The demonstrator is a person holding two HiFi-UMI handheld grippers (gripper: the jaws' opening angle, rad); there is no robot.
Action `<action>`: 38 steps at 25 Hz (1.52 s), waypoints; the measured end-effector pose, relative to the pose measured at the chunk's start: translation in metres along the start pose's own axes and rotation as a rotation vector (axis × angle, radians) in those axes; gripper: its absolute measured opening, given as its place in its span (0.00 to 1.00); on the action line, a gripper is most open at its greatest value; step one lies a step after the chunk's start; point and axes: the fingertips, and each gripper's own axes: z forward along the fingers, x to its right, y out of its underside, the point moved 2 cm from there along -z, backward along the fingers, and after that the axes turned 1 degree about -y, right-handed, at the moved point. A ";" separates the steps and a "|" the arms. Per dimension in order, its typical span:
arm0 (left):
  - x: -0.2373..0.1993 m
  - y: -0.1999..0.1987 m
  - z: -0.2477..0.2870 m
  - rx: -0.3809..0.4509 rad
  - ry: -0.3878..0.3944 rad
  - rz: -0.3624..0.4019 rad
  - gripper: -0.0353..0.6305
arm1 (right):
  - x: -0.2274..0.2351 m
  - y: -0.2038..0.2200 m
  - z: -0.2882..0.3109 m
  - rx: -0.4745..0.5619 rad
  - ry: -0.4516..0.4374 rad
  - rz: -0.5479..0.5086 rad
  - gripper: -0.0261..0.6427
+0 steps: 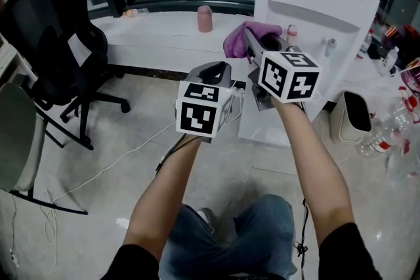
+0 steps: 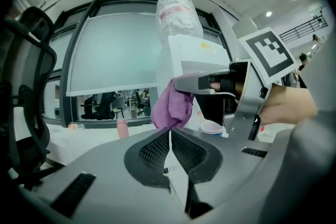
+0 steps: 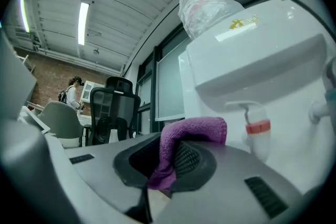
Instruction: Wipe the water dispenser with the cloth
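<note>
The right hand-held gripper (image 1: 254,44) (image 3: 168,161) is squeezed tight on the purple cloth (image 1: 241,36) (image 3: 193,131). One end of the cloth hangs down between the two black pads. The rest folds up and over the top of one jaw.

The cloth is held up at the left side of the white water dispenser (image 1: 315,13) (image 3: 252,60). I cannot tell if the cloth touches it. In the right gripper view, the dispenser's red tap (image 3: 257,128) is just beside the cloth. A clear bag (image 3: 210,5) sits on top of the dispenser.

The left hand-held gripper (image 1: 216,70) (image 2: 169,140) is pressed closed, pad tips together, with nothing in it. It is lower down and to the left of the right one, away from the dispenser.

A long white worktop (image 1: 157,36) runs behind the two grippers. The dispenser stands at its right end. A pink cup (image 1: 205,18) stands on the worktop, to the left of the cloth. A black office chair (image 1: 59,29) stands on the floor (image 1: 131,160) at the far left. A white bin (image 1: 354,118) is on the floor to the right of the dispenser.
</note>
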 end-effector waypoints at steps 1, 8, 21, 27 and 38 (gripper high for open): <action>0.001 0.005 0.001 -0.005 0.000 -0.005 0.10 | 0.001 0.008 -0.001 -0.007 0.004 0.010 0.11; 0.008 0.033 0.003 -0.011 -0.010 -0.020 0.10 | 0.005 0.062 -0.002 -0.061 0.017 0.068 0.11; 0.011 0.065 0.013 -0.022 0.004 -0.054 0.10 | 0.008 0.160 -0.017 -0.168 0.065 0.113 0.11; 0.013 0.079 0.015 -0.044 0.032 -0.067 0.10 | 0.017 0.200 -0.026 -0.224 0.085 0.110 0.11; 0.028 0.096 0.021 -0.077 0.082 -0.073 0.10 | -0.010 0.226 -0.032 -0.218 0.025 0.031 0.11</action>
